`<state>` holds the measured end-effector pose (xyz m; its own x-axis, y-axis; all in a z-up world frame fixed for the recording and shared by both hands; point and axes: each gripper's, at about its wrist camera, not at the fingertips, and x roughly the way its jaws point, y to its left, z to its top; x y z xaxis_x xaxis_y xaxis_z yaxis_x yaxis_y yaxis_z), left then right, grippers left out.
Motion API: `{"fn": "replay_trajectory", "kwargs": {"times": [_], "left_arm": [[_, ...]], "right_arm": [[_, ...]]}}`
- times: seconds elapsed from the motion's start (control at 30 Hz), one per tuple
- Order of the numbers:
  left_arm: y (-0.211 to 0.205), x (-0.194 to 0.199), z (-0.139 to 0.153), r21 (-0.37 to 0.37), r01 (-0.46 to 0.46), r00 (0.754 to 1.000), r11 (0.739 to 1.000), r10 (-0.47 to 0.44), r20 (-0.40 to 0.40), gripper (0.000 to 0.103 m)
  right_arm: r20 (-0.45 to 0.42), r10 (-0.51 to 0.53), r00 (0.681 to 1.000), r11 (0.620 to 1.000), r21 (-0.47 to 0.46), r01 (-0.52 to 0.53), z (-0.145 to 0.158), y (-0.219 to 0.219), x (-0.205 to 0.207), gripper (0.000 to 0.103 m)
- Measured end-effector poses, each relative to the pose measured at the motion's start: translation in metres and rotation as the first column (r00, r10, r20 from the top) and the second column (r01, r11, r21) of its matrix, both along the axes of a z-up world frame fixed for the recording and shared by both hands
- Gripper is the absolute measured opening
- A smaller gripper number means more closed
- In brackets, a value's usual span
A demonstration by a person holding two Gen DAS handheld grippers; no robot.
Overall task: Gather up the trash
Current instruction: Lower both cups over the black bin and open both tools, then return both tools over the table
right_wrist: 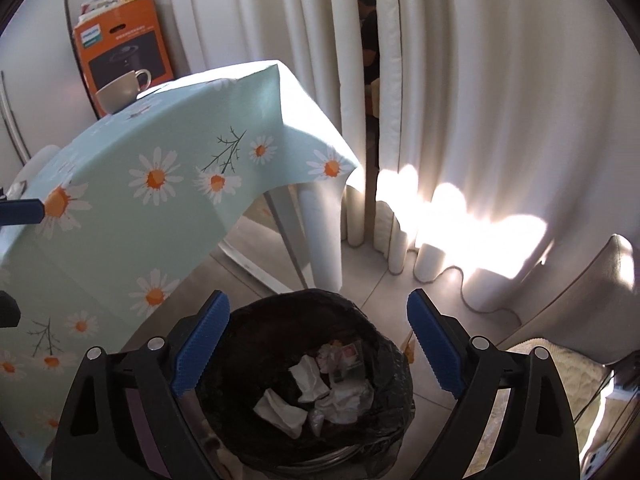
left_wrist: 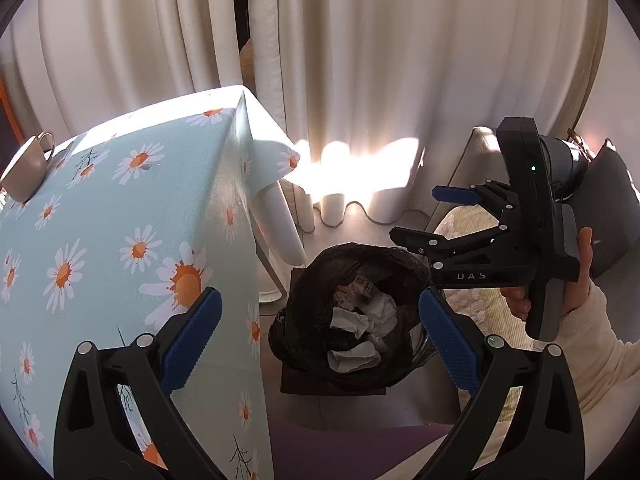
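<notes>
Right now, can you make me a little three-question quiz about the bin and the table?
1. True or false: the left gripper holds a tissue.
2. What lines the bin? A) black bag B) blue cloth C) nothing
3. What stands on the flowery tablecloth?

Key: 1. False, its fingers are apart with nothing between them. 2. A, with crumpled paper inside. 3. A cup.
</notes>
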<state>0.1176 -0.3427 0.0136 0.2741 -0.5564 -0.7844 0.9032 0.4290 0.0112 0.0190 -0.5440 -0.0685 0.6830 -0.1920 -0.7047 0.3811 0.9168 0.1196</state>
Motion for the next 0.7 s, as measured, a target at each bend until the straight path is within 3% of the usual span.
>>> {"fn": "replay_trajectory", "kwargs": {"times": [0.33,0.5,0.7], "left_arm": [[0.062,0.006,0.031,-0.105,-0.128,0.990,0.986,0.134,0.052,0.097],[0.105,0.010,0.046,-0.160,-0.216,0.972,0.963,0.228,0.060,0.097],[0.162,0.012,0.064,-0.204,-0.320,0.941,0.925,0.336,0.048,0.097]], "right_arm": [[0.056,0.116,0.992,0.991,-0.066,-0.113,0.047,0.043,0.020,0.087],[0.111,0.209,0.972,0.977,-0.054,-0.204,0.074,0.072,0.034,0.088],[0.131,0.302,0.944,0.951,-0.103,-0.290,0.099,0.121,0.061,0.089]]}}
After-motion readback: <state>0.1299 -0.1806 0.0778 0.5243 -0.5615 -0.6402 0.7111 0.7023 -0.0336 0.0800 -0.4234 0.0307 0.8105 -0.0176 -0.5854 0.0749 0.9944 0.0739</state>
